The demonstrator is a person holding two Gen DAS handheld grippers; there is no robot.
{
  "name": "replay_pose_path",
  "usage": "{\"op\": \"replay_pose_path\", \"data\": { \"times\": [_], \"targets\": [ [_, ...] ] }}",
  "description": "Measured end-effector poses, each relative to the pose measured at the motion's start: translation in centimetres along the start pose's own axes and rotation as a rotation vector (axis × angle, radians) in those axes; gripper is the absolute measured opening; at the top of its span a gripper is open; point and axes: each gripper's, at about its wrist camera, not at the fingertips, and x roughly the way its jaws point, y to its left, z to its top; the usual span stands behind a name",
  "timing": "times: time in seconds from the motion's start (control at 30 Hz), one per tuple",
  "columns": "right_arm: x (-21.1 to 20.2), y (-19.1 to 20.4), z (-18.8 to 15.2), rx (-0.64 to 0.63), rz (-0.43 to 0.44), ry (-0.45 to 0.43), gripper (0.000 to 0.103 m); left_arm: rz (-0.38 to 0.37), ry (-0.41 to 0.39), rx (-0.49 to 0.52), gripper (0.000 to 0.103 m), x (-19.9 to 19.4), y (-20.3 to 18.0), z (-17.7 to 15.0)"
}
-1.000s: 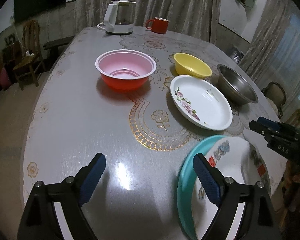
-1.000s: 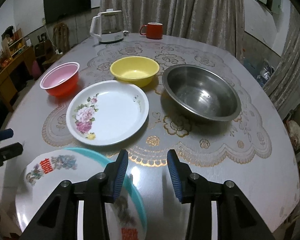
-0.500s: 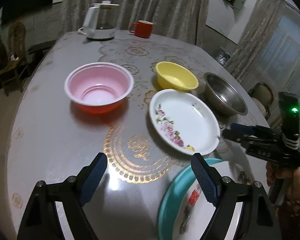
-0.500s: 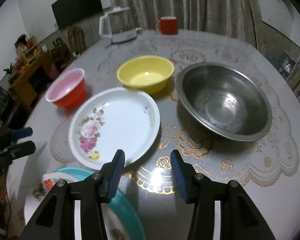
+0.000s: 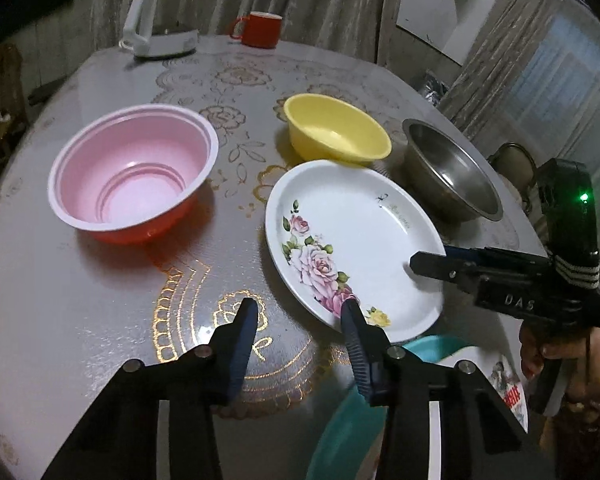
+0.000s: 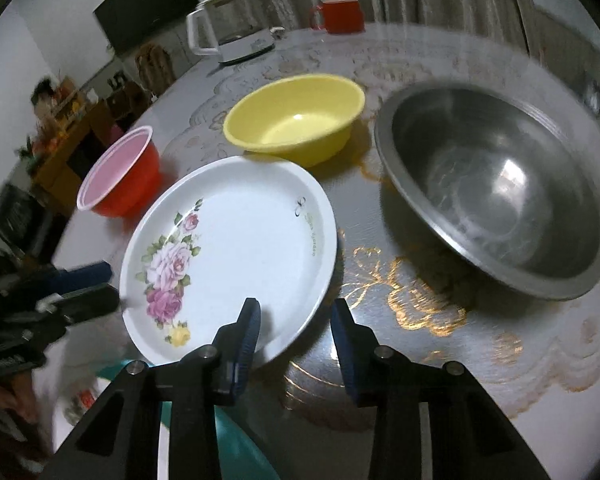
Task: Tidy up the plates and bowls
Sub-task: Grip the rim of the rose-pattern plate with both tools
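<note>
Rose plate point(image 5: 356, 236) beside yellow bowl point(image 5: 336, 134)

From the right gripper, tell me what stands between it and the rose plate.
Nothing visible does. The right gripper is at the rose plate's near rim, jaws closing, the rim between its fingers. The steel bowl and yellow bowl sit off to the side and beyond.

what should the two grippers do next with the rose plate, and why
Probably ease both down over the plate's near rim. The right gripper and left gripper each straddle that rim of the rose plate, jaws closing but not yet pinching it. The plate lies flat on the table, so a two-sided grip should lift it level.
</note>
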Motion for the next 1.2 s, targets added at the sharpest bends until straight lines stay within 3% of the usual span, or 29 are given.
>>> {"op": "replay_pose_path", "data": {
  "times": [0.1,0.3,0.5,0.63,0.73,0.9,1.2],
  "targets": [
    [0.1,-0.3,0.3,0.003,0.013,-0.001,0.031,-0.034,0.011,-0.013,0.038,0.5,0.4,0.4],
    [0.8,1.6,0.5,-0.109,-0.085,-0.014,0.027,-0.065,0.053,0.039,0.038,2.1,-0.7,0.9],
    [0.8,2.1,0.4,-0.143,-0.111,-0.037,0.027,-0.038,0.041,0.092,0.04,2.6,-1.2,1.1],
    [0.7,2.7,0.1,-0.185,-0.16,-0.04,0.026,0.028,0.025,0.142,0.04,2.4,-2.0,1.0],
    [0.5,2.8,-0.1,-0.203,-0.152,-0.027,0.026,0.069,0.003,0.181,0.039,2.2,-2.6,0.7],
    [0.2,2.5,-0.8,-0.176,-0.121,-0.025,0.027,0.042,-0.024,0.172,0.039,1.2,-2.2,0.1],
    [-0.8,3.5,-0.9,-0.163,-0.102,-0.071,0.027,0.065,-0.081,0.186,0.039,-1.1,-2.4,-0.1]
  ]
}}
